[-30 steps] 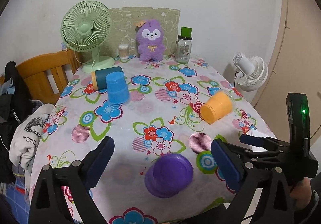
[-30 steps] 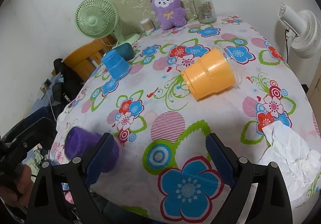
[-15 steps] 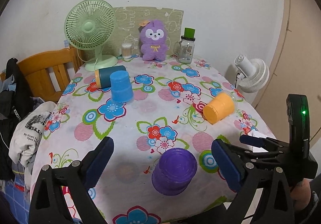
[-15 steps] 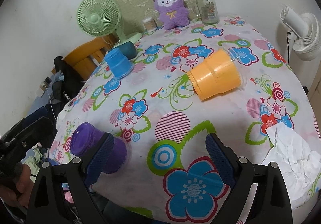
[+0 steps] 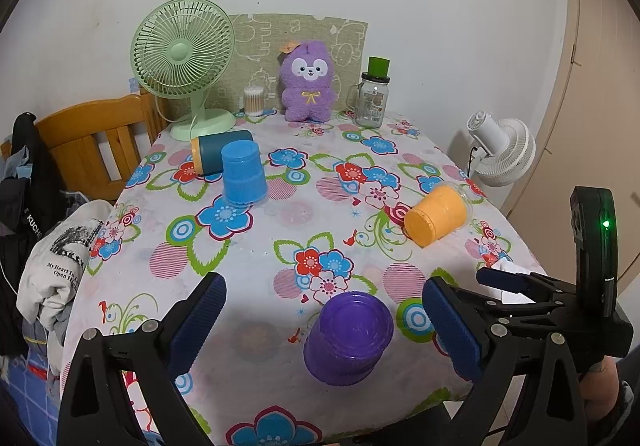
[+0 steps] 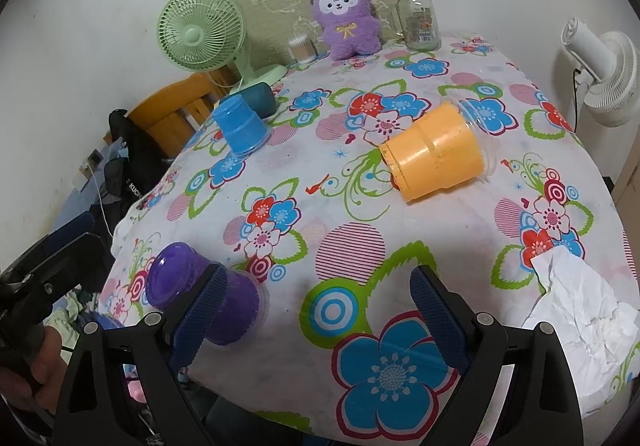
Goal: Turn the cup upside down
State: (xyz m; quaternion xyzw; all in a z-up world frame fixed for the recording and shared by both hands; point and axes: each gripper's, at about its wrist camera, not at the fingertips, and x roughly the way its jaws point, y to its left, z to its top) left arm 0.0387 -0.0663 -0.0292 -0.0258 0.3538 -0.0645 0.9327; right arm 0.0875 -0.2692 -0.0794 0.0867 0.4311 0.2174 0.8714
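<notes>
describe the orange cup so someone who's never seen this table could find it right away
Start at the floral tablecloth and look to the side where the white fan stands off the table edge. The orange cup is there, ahead of the crumpled tissue. Unlike the blue cup and purple cup, which stand upside down, it lies on its side.

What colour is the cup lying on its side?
Orange; the orange cup shows best in the right wrist view.

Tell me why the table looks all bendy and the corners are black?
Both wrist views use fisheye lenses: the left wrist view bows the flowered tablecloth and beige door frame; the right wrist view bulges the tablecloth like a dome; both have dark round edges. Lighting is soft, nothing blurred.
</notes>
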